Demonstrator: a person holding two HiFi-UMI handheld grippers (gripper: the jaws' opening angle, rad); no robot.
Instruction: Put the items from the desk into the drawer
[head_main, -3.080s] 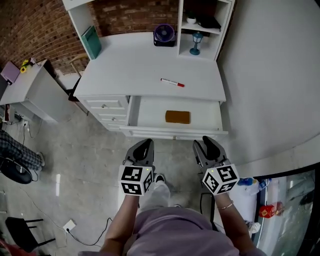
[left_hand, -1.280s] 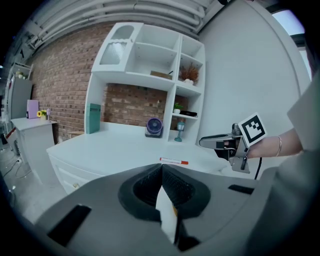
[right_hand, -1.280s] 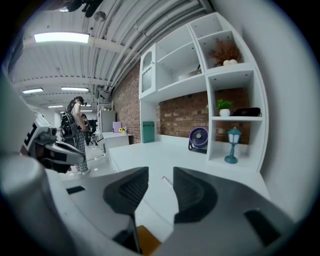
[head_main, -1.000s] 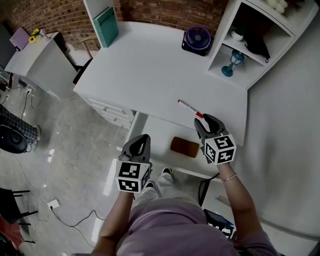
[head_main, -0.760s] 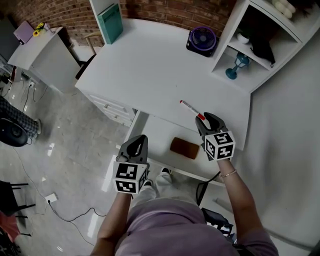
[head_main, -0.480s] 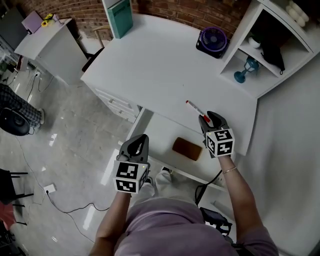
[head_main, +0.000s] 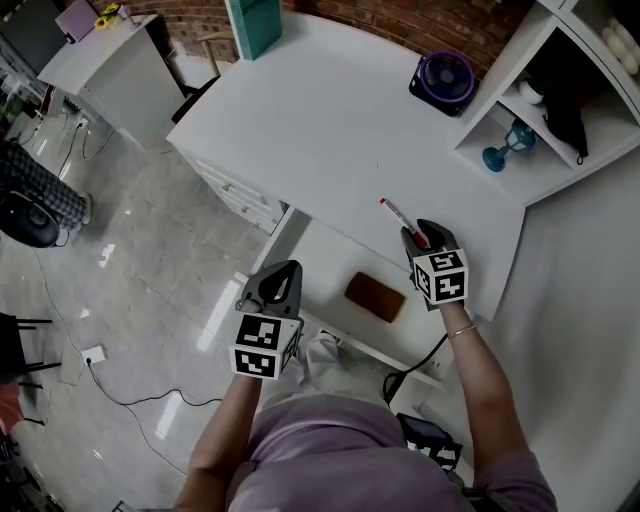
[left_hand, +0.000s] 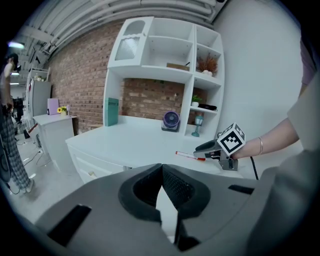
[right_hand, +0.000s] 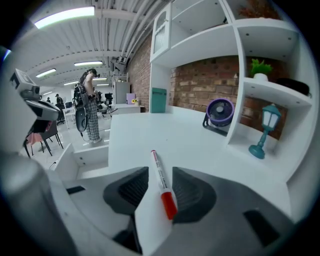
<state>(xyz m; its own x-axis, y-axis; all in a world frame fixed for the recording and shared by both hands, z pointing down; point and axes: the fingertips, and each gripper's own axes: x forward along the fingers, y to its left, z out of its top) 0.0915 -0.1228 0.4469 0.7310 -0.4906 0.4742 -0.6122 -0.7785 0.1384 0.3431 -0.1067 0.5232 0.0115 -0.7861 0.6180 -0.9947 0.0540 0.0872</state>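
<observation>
Right claw (right_hand: 160, 174) stands spread astride the red-capped end of the marker (right_hand: 161, 184), which lies flat on the counter (head_main: 330, 130), its long axis pointing straight away. Left claw (head_main: 281, 287) (pressed together, empty) hangs farther off, by the open drawer (head_main: 328, 258).

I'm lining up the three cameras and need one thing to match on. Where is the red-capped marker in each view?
Head view: the marker lies on the desk, right of centre, its red end at the right gripper.
Left gripper view: the marker is right of centre, on the desk.
Right gripper view: the marker is at bottom centre, between the open jaws.
Shared landmark: the purple fan.
</observation>
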